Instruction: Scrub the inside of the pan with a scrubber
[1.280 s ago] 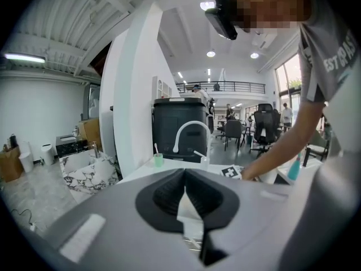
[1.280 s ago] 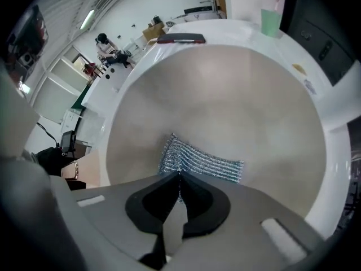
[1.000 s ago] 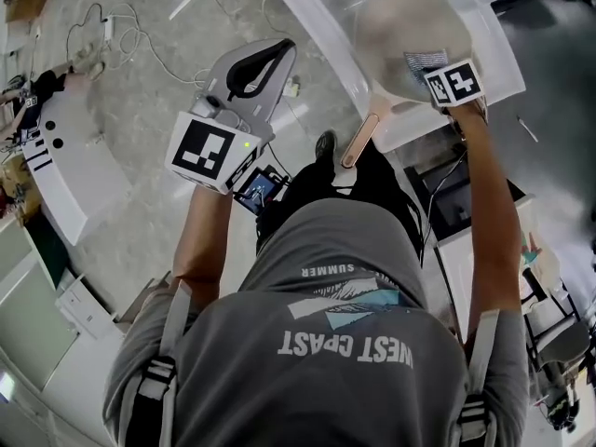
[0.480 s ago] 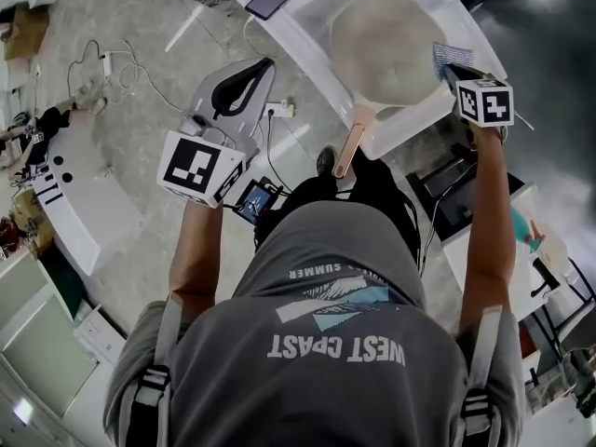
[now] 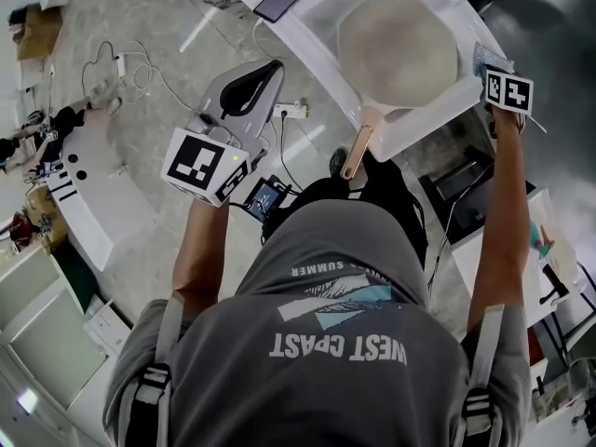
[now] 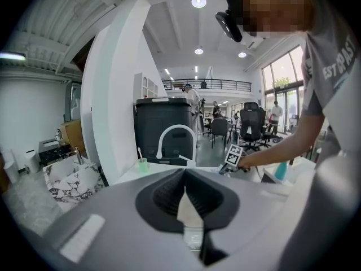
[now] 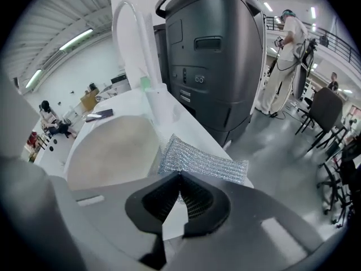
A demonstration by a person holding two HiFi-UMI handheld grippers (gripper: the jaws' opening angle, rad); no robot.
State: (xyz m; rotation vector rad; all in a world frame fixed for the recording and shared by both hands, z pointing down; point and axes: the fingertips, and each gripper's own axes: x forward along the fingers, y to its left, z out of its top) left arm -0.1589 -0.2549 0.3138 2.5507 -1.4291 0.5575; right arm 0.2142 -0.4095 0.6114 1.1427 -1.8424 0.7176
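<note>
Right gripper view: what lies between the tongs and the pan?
The silver scrubber, gripped by the shut tongs, beside the pan; the right gripper view shows it.

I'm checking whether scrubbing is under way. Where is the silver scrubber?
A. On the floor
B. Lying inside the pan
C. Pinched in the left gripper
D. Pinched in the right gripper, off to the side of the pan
D: the right gripper view shows the right gripper shut on the silver scrubber, which is beside the pan, not inside it.
</note>
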